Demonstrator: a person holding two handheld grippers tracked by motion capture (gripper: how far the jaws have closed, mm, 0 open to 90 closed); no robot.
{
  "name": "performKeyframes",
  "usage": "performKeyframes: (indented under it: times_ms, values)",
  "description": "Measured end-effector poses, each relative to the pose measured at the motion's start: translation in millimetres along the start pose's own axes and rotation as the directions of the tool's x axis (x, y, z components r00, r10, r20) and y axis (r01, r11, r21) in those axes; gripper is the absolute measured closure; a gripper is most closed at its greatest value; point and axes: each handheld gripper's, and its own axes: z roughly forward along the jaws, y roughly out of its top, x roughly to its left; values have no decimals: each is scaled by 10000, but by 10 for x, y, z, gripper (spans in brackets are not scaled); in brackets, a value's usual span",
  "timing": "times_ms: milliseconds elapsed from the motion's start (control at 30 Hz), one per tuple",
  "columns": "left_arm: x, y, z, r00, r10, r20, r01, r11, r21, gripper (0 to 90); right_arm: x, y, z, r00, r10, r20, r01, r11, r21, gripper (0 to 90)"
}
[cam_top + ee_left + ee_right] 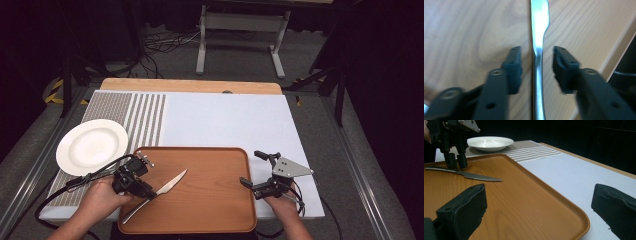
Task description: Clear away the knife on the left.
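Knife [169,184] lies flat on the wooden tray [215,210], left half of it, blade tip pointing toward the far right, handle running back to the tray's near-left rim. Left gripper [148,192] sits low over the handle–blade junction; in the left gripper view the knife [537,57] runs straight up between the two jaws with bare tray wood visible on both sides of the steel, so the jaws are parted and straddle it without pressing. The right gripper view agrees: left gripper [456,162] stands tips-down astride the knife [471,175], which rests on the tray surface [524,202]. Right gripper [252,169] waits at the tray's right edge, partly over the white worktop [225,120], jaws spread wide, nothing between them. White plate [92,146] sits empty on the striped placemat [145,117], just beyond the tray's far-left corner, well apart from the knife. Judgement: the work in hand concerns the knife, and it is at a hand-over point between gripping and lying loose; from this moment alone I cannot tell whether it is about to be picked up or has been set down. If a pick-up, closing and lifting are all left to do; if a placing on the tray, only the withdrawal of the left gripper remains. Plate and mat look untouched.
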Motion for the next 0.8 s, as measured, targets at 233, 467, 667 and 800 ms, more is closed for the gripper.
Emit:
performKeyframes:
  times_ms: [233,467,667,800]
  values:
    - [-97,-27,-71,9963,858,26,-850,9903,-1095,329,2,0,-1,10000,14,-23,-14,10000,-15,7]
    - [-224,-78,-87,9600,2701,-735,-2791,9439,-1765,581,3,-1,6,10000,-29,-4,29,10000,8,7]
    - [-275,-102,-42,9498,3019,-819,-3120,9331,-1787,894,9,-1,8,10000,-14,-18,14,10000,-12,7]
    - [-304,-98,32,9381,3343,-905,-3447,9264,-1515,900,9,-1,9,10000,-23,-27,23,10000,1,7]
